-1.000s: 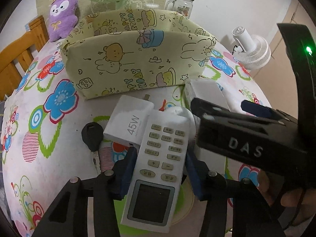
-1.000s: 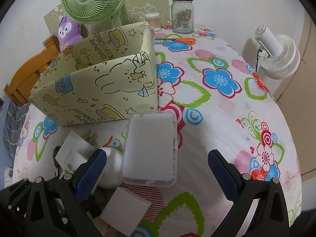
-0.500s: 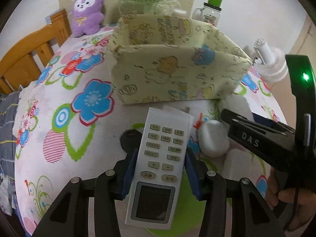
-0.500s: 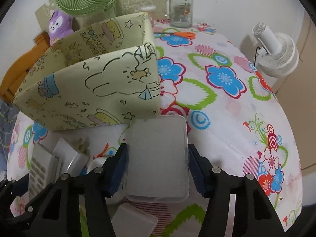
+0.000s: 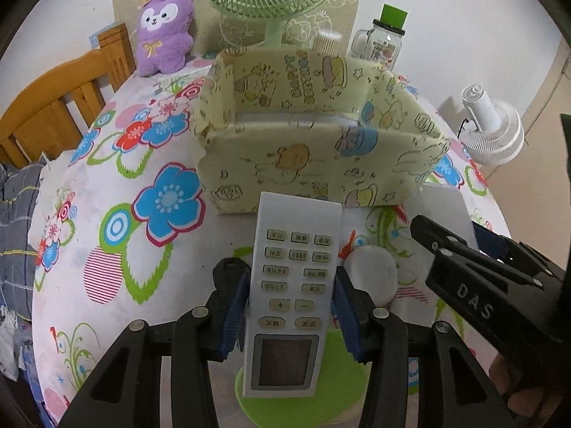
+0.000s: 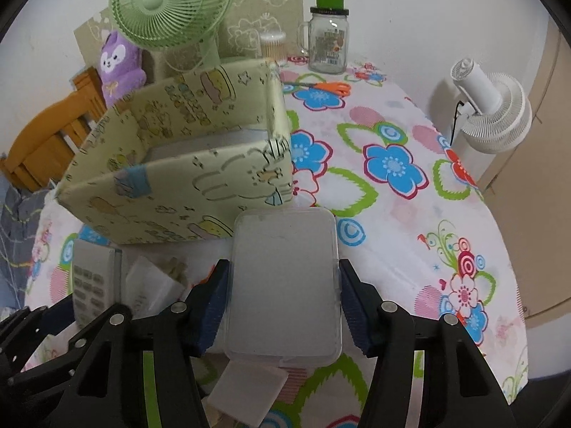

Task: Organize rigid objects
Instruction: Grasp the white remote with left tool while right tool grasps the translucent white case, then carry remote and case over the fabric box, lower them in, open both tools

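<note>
we have the remote (image 5: 291, 292) pinched at its sides by the left gripper (image 5: 291, 306), near the screen end, with the button end sticking out toward the box (image 5: 321, 157). it sits a little above the flowered table (image 5: 117, 185), just in front of the box's near wall. the right gripper (image 6: 283, 306) has just been closing, and its blue pads now press on both sides of the clear case (image 6: 285, 285), which also sits in front of the box, by its right corner.

what could go wrong? the remote is long and smooth, and most of it hangs past the pads, so it could tip or slide out if we tilt it fast. its far end could bump the box wall if we do not go high enough. the two grippers are very close, so they could knock each other on the way in. the case is slick, so it might slip.

we think the box has a white thing inside already, but the view is too blurry to be sure. the small white things (image 6: 153, 285) on the table could get pushed around too.
</note>
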A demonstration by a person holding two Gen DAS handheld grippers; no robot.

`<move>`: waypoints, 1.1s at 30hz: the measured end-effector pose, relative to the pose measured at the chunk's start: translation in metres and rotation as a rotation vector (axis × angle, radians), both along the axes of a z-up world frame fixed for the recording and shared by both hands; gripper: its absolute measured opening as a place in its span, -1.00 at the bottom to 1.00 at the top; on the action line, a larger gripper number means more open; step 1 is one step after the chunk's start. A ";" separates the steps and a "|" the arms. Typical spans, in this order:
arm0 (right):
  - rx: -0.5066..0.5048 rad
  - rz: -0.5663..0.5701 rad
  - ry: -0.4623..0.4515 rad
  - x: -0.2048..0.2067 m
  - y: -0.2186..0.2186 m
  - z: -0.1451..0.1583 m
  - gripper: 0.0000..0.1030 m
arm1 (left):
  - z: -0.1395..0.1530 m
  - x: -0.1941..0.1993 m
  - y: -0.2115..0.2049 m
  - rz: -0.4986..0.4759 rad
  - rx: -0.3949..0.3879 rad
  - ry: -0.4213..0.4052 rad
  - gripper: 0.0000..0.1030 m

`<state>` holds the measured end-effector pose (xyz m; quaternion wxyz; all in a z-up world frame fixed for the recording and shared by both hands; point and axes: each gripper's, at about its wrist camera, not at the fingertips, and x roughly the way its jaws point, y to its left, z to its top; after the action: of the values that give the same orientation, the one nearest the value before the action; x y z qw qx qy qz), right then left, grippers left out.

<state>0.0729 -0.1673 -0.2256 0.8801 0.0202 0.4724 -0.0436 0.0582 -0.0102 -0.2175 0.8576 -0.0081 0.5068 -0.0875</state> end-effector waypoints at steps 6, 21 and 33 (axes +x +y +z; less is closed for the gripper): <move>0.031 0.018 -0.017 -0.006 0.005 0.023 0.19 | 0.010 -0.005 -0.008 -0.012 0.010 -0.008 -0.07; 0.053 0.061 -0.067 -0.019 0.019 0.075 0.19 | 0.060 -0.011 -0.011 0.018 -0.012 -0.065 -0.07; 0.008 0.094 -0.109 -0.022 0.027 0.122 0.19 | 0.103 -0.012 -0.012 0.030 0.001 -0.105 -0.07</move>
<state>0.0507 -0.1403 -0.1033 0.9054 0.0039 0.4245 0.0011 0.0462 -0.0226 -0.1150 0.8841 -0.0106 0.4612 -0.0745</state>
